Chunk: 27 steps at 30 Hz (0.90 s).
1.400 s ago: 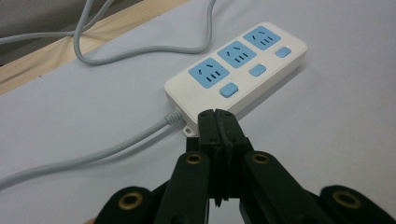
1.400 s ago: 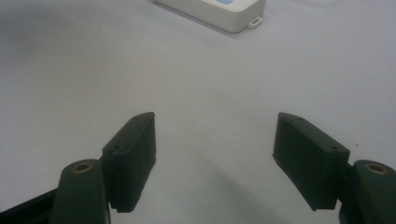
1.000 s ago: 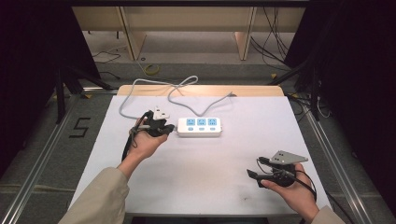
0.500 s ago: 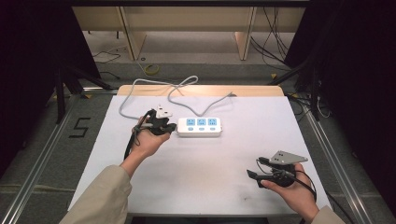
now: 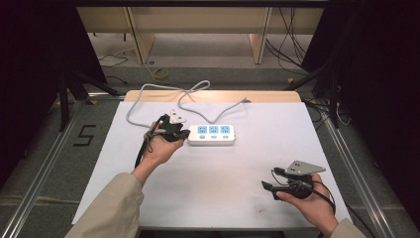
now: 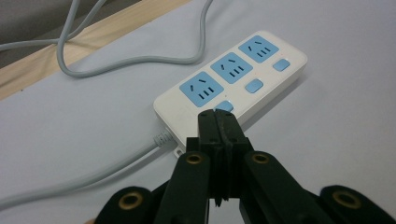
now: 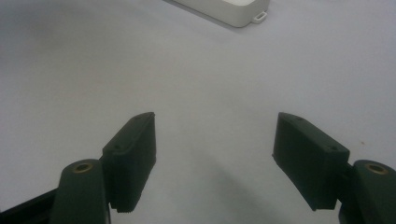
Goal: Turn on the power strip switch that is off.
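A white power strip (image 5: 213, 134) with three blue sockets lies in the middle of the white table; its grey cord (image 5: 163, 91) loops toward the far edge. In the left gripper view the strip (image 6: 233, 84) shows three blue sockets and blue switch buttons. My left gripper (image 5: 184, 135) is shut with nothing between its jaws, its tip (image 6: 218, 119) at the strip's near end, over the first switch button. Whether it touches the button I cannot tell. My right gripper (image 5: 267, 187) stands open near the table's front right, its two fingers (image 7: 133, 154) wide apart over bare table.
The table's wooden far edge (image 5: 213, 95) lies behind the strip, with loose cables (image 5: 158, 74) on the floor beyond. A corner of the strip (image 7: 238, 14) shows at the top of the right gripper view. Metal rails (image 5: 346, 163) run along both sides of the table.
My left gripper has shifted slightly right, toward the strip's near end. The right hand has not moved.
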Each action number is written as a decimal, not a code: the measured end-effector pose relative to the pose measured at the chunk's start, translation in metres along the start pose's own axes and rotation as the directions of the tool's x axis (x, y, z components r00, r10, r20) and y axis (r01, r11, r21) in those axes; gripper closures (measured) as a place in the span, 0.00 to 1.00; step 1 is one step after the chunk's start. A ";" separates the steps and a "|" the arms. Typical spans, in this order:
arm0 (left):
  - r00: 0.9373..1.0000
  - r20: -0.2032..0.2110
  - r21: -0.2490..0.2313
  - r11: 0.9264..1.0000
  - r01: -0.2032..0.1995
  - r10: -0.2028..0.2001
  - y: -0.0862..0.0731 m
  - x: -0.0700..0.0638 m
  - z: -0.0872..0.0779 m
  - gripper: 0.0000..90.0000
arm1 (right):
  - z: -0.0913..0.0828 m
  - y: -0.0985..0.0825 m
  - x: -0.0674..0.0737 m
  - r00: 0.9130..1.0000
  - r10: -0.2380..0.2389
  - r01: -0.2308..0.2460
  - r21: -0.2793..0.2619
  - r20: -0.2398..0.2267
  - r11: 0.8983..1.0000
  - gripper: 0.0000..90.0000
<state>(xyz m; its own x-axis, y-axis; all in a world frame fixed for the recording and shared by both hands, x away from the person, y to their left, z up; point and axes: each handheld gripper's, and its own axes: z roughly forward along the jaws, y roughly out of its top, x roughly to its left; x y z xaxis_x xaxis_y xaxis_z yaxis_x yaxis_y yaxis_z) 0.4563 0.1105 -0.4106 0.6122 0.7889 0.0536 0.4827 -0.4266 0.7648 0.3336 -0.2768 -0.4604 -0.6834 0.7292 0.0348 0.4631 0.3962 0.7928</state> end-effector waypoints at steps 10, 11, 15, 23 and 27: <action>1.000 0.004 0.004 1.000 0.000 0.000 0.003 0.000 0.004 1.00 | 0.000 0.000 0.000 1.000 -0.002 0.002 0.000 -0.001 1.000 0.34; 1.000 0.005 0.003 1.000 -0.002 0.002 0.003 0.001 0.004 1.00 | 0.000 0.000 0.000 1.000 -0.002 0.002 0.001 -0.001 1.000 0.34; 1.000 0.006 0.003 1.000 0.002 -0.002 0.005 0.000 0.007 1.00 | 0.000 0.000 0.000 1.000 -0.004 0.004 0.001 -0.002 1.000 0.34; 1.000 0.012 0.003 1.000 -0.003 0.003 0.009 -0.003 0.010 1.00 | 0.000 -0.001 0.000 1.000 -0.009 0.009 0.006 -0.003 1.000 0.34; 1.000 0.010 0.005 1.000 -0.004 0.004 0.012 -0.003 0.013 1.00 | 0.000 -0.001 0.000 1.000 -0.009 0.009 0.005 -0.002 1.000 0.34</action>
<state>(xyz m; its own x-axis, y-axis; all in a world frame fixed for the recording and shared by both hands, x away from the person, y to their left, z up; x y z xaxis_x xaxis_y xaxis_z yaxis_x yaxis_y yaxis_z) 0.4682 0.0978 -0.4101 0.6206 0.7826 0.0500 0.4833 -0.4318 0.7616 0.3336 -0.2769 -0.4611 -0.6890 0.7242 0.0287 0.4598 0.4061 0.7898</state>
